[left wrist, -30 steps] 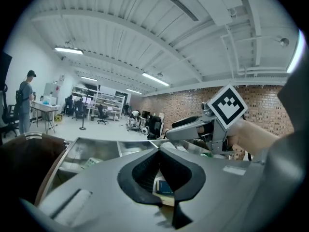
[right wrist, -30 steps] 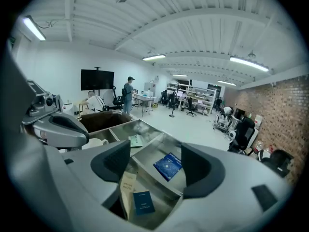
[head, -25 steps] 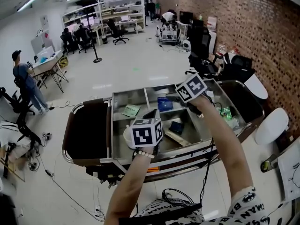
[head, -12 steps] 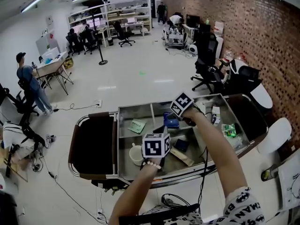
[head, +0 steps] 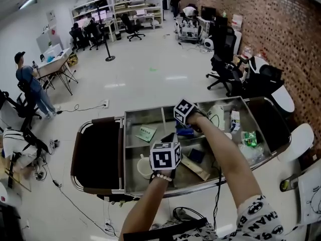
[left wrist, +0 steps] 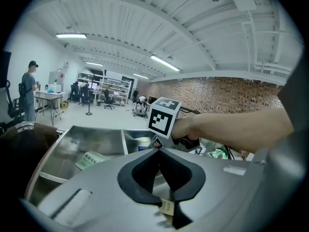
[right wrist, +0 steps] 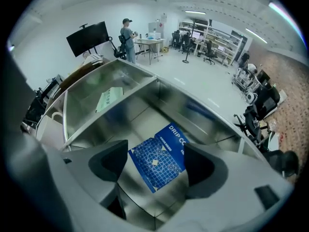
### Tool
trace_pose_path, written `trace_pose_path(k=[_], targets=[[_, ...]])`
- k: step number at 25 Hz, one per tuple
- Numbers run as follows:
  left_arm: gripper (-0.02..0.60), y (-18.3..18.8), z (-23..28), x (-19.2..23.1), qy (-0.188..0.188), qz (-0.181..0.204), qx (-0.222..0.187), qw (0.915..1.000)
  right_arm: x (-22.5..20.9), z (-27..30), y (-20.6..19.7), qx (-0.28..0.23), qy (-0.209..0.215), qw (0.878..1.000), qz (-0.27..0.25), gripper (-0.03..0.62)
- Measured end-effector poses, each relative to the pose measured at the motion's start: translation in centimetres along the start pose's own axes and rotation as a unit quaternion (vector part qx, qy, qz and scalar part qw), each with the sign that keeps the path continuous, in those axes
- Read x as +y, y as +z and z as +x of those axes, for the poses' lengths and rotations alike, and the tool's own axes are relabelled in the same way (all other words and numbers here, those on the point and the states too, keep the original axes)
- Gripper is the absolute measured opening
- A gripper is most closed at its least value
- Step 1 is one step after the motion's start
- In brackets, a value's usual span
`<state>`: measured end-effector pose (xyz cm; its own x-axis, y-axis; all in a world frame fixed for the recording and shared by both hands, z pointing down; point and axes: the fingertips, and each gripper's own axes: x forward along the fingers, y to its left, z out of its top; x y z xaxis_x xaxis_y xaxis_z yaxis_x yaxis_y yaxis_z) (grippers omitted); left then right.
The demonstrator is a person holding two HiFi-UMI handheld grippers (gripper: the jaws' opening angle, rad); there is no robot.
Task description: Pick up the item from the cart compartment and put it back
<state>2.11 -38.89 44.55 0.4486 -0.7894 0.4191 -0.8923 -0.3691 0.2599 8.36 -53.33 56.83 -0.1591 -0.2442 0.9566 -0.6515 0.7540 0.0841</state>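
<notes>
Over the steel cart (head: pixel 131 118), your right gripper (right wrist: pixel 157 154) points steeply down into a rear compartment (right wrist: pixel 145 112). Its jaws have just opened wide and straddle, without touching, the blue packet (right wrist: pixel 159 163) lying flat on the floor there, apparently spread to take its width. Your left gripper (left wrist: pixel 158 150) hangs closed and empty nearby. Packet print reads "DRIP CO"; a jaw hides the rest.
</notes>
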Motion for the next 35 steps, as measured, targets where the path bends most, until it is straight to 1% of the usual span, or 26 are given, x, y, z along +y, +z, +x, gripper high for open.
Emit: trace_pose_path(k=[3,8,13,18,23,31,33,35], targets=[[0.000,0.3,-0.1,0.7,0.003,-0.010,-0.003,0.9999,0.3,1.4,-0.4,0.021,0.009,1.000,-0.005,0.377],[0.000,0.4,-0.4,1.2,0.004,-0.013,-0.009,0.9999,0.0,2.5,-1.0,0.067,0.006,0.996,-0.050,0.374],[0.000,0.1,-0.7,1.8,0.008,-0.016,-0.008,0.9998,0.2,3.7,-2.3,0.108,0.011,0.992,-0.066,0.377],[0.000,-0.1,-1.0,1.9,0.009,-0.014,-0.010,0.9998,0.3,4.2,-2.5,0.112,0.020,0.991,-0.072,0.370],[0.000,-0.2,-0.9,2.1,0.011,-0.018,-0.011,0.9997,0.6,4.1,-2.5,0.104,0.024,0.991,-0.082,0.334],[0.000,-0.7,-1.4,1.7,0.005,-0.021,-0.012,0.9997,1.8,3.7,-2.8,0.112,0.026,0.988,-0.098,0.291],[0.000,-0.9,-1.5,1.7,0.006,-0.019,-0.011,0.9997,1.8,3.6,-2.9,0.113,0.025,0.988,-0.104,0.304],[0.000,-1.2,-1.5,1.7,0.007,-0.018,-0.010,0.9998,1.4,3.7,-2.9,0.108,0.015,0.988,-0.112,0.361]])
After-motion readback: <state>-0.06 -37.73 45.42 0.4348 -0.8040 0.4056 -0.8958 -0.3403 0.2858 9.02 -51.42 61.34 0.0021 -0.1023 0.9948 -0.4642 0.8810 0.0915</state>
